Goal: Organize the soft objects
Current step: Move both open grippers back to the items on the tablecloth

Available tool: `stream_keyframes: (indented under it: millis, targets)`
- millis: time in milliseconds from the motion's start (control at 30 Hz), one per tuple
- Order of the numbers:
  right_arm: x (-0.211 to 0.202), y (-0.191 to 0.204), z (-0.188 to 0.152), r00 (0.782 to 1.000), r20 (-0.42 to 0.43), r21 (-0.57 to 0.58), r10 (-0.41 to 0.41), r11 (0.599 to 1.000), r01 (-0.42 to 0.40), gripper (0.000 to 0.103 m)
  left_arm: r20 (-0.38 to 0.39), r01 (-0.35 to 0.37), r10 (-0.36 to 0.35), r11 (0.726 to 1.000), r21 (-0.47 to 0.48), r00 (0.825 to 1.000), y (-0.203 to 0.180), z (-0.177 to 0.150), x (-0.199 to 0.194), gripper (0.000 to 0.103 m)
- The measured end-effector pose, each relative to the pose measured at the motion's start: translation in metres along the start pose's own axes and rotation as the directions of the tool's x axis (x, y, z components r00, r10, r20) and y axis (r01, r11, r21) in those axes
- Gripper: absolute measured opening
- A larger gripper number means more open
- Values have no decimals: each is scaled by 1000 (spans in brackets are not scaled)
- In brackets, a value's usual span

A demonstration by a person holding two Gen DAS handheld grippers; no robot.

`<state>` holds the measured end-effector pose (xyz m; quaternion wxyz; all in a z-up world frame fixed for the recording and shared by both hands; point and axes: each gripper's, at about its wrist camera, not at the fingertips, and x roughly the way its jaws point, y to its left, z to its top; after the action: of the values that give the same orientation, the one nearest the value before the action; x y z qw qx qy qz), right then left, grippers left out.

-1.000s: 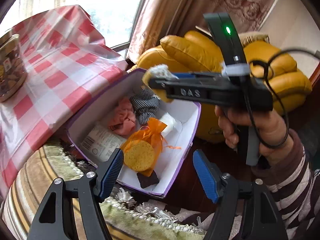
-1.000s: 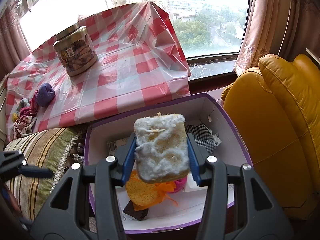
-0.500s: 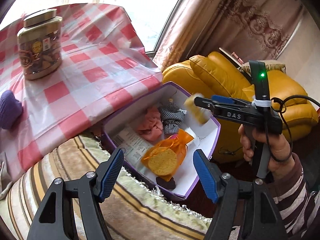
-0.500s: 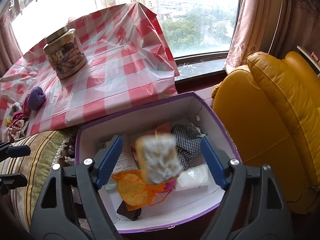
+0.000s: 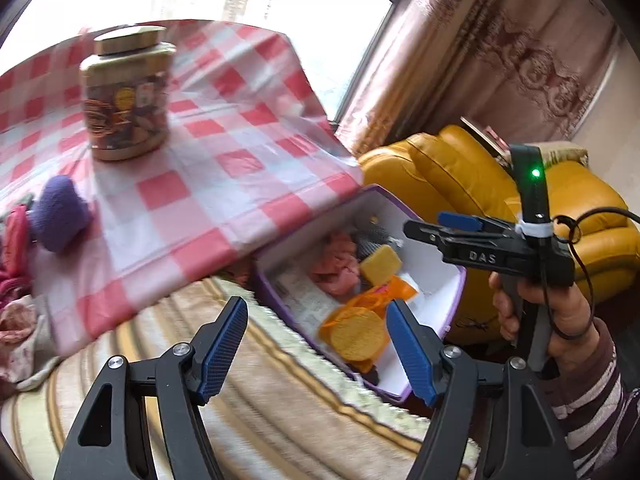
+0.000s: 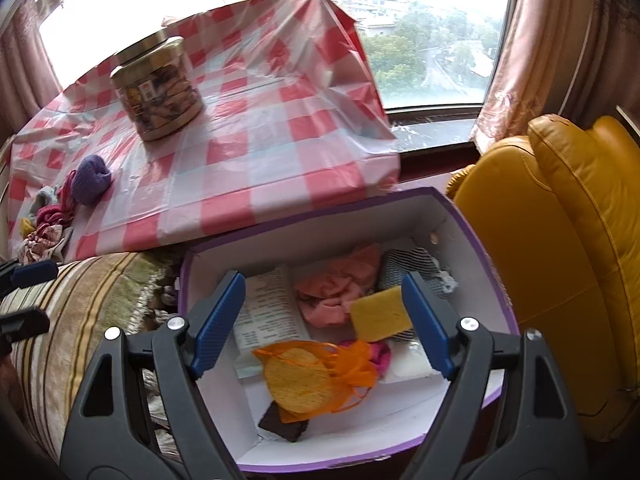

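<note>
A purple-edged white box sits below the table edge and holds a yellow sponge, a pink cloth, a checked cloth and an orange mesh bag with a round sponge. My right gripper is open and empty above the box. It also shows in the left wrist view. My left gripper is open and empty over a striped cushion. The box shows there too. A purple soft ball and a heap of soft cloths lie on the checked tablecloth.
A gold-lidded jar stands on the red-checked tablecloth. A yellow leather armchair stands right of the box. Curtains and a window are behind.
My right gripper opened and let go of the yellow sponge, which now lies in the box. My left gripper swung left, bringing the jar and purple ball further into view.
</note>
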<state>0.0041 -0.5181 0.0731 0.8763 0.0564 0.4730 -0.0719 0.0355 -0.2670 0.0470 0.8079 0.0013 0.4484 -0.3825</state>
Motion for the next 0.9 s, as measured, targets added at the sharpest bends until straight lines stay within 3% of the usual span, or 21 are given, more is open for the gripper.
stream_keyframes:
  millis: [267,467,900]
  targets:
    - [8,49,9,998,-21,-73,54,996,-55,83,67,-84,90,992,-99,994,47,-7,-33,73]
    - [15,93,15,994,-40,-142,102,984,-107,83,124,-151,181,964,-217,976,91,-22,-69,73]
    - [26,171,24,978,-81,-255,193,944,-208,83,173,-252,367,847,-468,914,180,-73,-141,73]
